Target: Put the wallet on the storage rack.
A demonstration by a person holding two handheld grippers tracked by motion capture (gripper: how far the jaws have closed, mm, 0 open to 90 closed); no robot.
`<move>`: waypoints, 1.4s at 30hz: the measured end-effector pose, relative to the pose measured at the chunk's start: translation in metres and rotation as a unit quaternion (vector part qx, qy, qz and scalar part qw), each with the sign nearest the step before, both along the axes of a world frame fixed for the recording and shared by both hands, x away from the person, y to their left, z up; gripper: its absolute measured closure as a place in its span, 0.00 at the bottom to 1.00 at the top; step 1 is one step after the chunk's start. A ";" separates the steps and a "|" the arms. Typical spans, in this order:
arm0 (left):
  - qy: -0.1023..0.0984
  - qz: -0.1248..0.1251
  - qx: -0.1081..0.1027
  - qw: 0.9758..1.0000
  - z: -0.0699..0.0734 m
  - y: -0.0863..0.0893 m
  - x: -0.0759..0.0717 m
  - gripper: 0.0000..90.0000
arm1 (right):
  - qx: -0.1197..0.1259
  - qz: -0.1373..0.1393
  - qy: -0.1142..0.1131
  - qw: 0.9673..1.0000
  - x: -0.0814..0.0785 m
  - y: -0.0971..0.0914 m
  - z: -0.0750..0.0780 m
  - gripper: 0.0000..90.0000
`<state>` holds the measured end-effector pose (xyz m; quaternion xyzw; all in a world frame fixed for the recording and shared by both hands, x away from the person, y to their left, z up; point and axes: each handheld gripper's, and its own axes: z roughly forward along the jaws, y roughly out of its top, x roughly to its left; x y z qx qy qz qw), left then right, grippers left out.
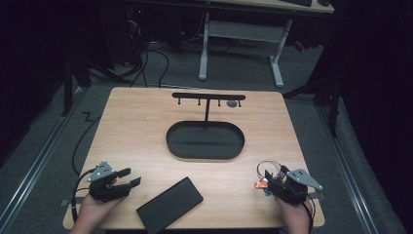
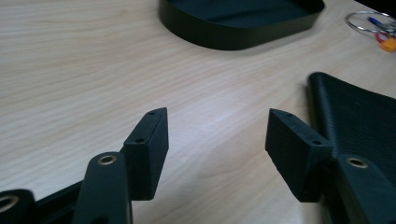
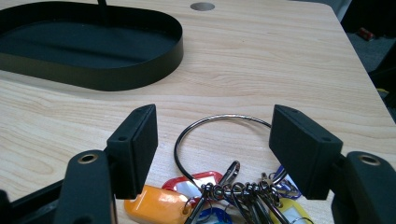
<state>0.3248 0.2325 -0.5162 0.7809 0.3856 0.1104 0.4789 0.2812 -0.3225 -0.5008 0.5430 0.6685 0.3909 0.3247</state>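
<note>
I see the key ring (image 3: 223, 140) lying flat on the tabletop (image 1: 146, 126) near its right front corner, a thin steel loop with a cluster of small clips and plastic tags strung on its near side: orange, red, blue and yellow ones. My right gripper (image 3: 212, 140) sits over it with jaws spread wide, one on each side of the loop, not touching it. Further in, at the middle of the tabletop, I see the black oval tray (image 1: 205, 140), shallow with a low upright wall; from its far side a thin post rises to a black crossbar (image 1: 208, 96) carrying small hooks underneath.
</note>
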 end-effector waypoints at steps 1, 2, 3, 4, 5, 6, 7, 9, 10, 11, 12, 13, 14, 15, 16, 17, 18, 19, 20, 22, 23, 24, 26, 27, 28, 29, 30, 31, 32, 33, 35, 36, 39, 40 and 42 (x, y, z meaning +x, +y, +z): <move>0.000 0.000 0.000 1.000 0.000 0.000 0.000 0.45 | 0.001 0.000 0.000 1.000 0.000 0.000 0.000 0.36; -0.001 -0.003 -0.002 1.000 0.001 -0.001 -0.003 0.45 | 0.001 0.000 0.000 1.000 0.000 0.000 0.000 0.36; 0.001 -0.004 -0.008 1.000 0.001 -0.003 -0.006 0.45 | 0.001 0.001 0.000 1.000 0.000 0.000 0.000 0.36; 0.007 -0.007 -0.020 1.000 0.000 -0.003 -0.013 0.45 | 0.001 0.003 0.001 1.000 0.000 0.001 0.000 0.37; 0.010 -0.009 -0.021 1.000 0.000 -0.004 -0.017 0.45 | 0.000 0.004 0.001 1.000 0.000 0.001 0.000 0.37; 0.011 -0.013 -0.020 1.000 -0.001 -0.005 -0.023 0.45 | 0.000 0.005 0.001 1.000 0.000 0.001 0.000 0.37; 0.011 -0.013 -0.020 1.000 -0.001 -0.005 -0.023 0.45 | 0.000 0.005 0.001 1.000 0.000 0.001 0.000 0.37; 0.020 -0.023 -0.026 0.999 -0.002 -0.007 -0.031 0.45 | 0.001 0.004 0.003 1.000 0.001 0.000 0.000 0.37; 0.025 -0.029 -0.030 0.999 -0.002 -0.008 -0.035 0.45 | 0.001 0.004 0.003 1.000 0.001 0.000 0.000 0.37; 0.030 -0.035 -0.034 0.998 -0.003 -0.010 -0.039 0.45 | 0.002 0.004 0.004 1.000 0.001 0.000 0.000 0.37; 0.035 -0.040 -0.034 0.998 -0.004 -0.012 -0.043 0.45 | 0.002 0.005 0.004 1.000 0.001 0.000 0.000 0.37; 0.038 -0.045 -0.031 0.998 -0.004 -0.014 -0.046 0.45 | 0.001 0.007 0.002 1.000 0.000 0.000 0.000 0.37; 0.048 -0.050 -0.030 0.997 -0.007 -0.018 -0.051 0.46 | 0.003 0.007 0.001 1.000 0.000 0.000 0.000 0.37; 0.048 -0.050 -0.030 0.997 -0.007 -0.018 -0.051 0.47 | 0.003 0.007 0.001 1.000 0.000 0.000 0.000 0.37; 0.062 -0.051 -0.020 0.997 -0.010 -0.020 -0.054 0.47 | 0.003 0.007 0.000 1.000 0.001 -0.001 0.000 0.37; 0.062 -0.051 -0.020 0.997 -0.010 -0.020 -0.054 0.47 | 0.005 0.007 0.000 1.000 0.001 0.000 0.000 0.37; 0.068 -0.051 -0.017 0.996 -0.012 -0.021 -0.055 0.47 | 0.005 0.007 0.000 1.000 0.001 0.000 0.000 0.37; 0.071 -0.050 -0.018 0.996 -0.013 -0.022 -0.055 0.47 | 0.005 0.007 0.001 1.000 0.001 0.000 0.000 0.37; 0.074 -0.050 -0.019 0.996 -0.014 -0.021 -0.056 0.47 | 0.005 0.007 0.004 1.000 0.001 0.000 0.000 0.37; 0.077 -0.047 -0.020 0.996 -0.015 -0.022 -0.057 0.46 | 0.007 0.007 0.006 1.000 0.001 0.001 -0.001 0.38; 0.076 -0.048 -0.019 0.996 -0.016 -0.023 -0.057 0.45 | 0.008 0.010 0.008 1.000 0.001 0.001 -0.001 0.38; 0.075 -0.050 -0.019 0.996 -0.016 -0.024 -0.057 0.45 | 0.009 0.010 0.010 1.000 0.002 0.001 -0.001 0.38; 0.080 -0.054 -0.020 0.995 -0.018 -0.027 -0.058 0.43 | 0.013 0.009 0.012 1.000 0.002 0.002 -0.001 0.38; 0.080 -0.054 -0.020 0.995 -0.018 -0.027 -0.058 0.43 | 0.013 0.009 0.012 1.000 0.002 0.002 -0.001 0.38; 0.088 -0.058 -0.016 0.994 -0.020 -0.028 -0.057 0.42 | 0.014 0.010 0.013 1.000 0.002 0.002 -0.001 0.38; 0.088 -0.058 -0.016 0.994 -0.020 -0.028 -0.057 0.42 | 0.014 0.010 0.013 1.000 0.002 0.002 -0.001 0.38; 0.093 -0.062 -0.019 0.994 -0.021 -0.029 -0.056 0.42 | 0.014 0.011 0.013 1.000 0.003 0.002 -0.001 0.38; 0.093 -0.062 -0.019 0.994 -0.021 -0.029 -0.056 0.43 | 0.014 0.011 0.013 1.000 0.003 0.002 -0.001 0.38; 0.093 -0.064 -0.021 0.993 -0.022 -0.029 -0.056 0.43 | 0.014 0.010 0.013 1.000 0.002 0.002 -0.001 0.38; 0.092 -0.069 -0.025 0.993 -0.023 -0.030 -0.058 0.45 | 0.016 0.009 0.014 1.000 0.002 0.001 -0.001 0.38; 0.092 -0.072 -0.029 0.993 -0.024 -0.030 -0.059 0.51 | 0.021 0.006 0.016 1.000 0.002 0.000 -0.001 0.38; 0.092 -0.072 -0.029 0.993 -0.024 -0.030 -0.059 0.53 | 0.024 0.006 0.015 1.000 0.002 0.000 -0.001 0.38; 0.101 -0.074 -0.047 0.991 -0.027 -0.027 -0.059 0.62 | 0.034 0.003 0.014 0.999 0.002 0.000 0.000 0.38; 0.100 -0.074 -0.050 0.991 -0.028 -0.026 -0.059 0.63 | 0.034 0.003 0.014 0.999 0.002 0.000 0.000 0.38; 0.093 -0.072 -0.049 0.992 -0.027 -0.026 -0.060 0.69 | 0.034 0.004 0.012 0.999 0.002 0.000 0.000 0.38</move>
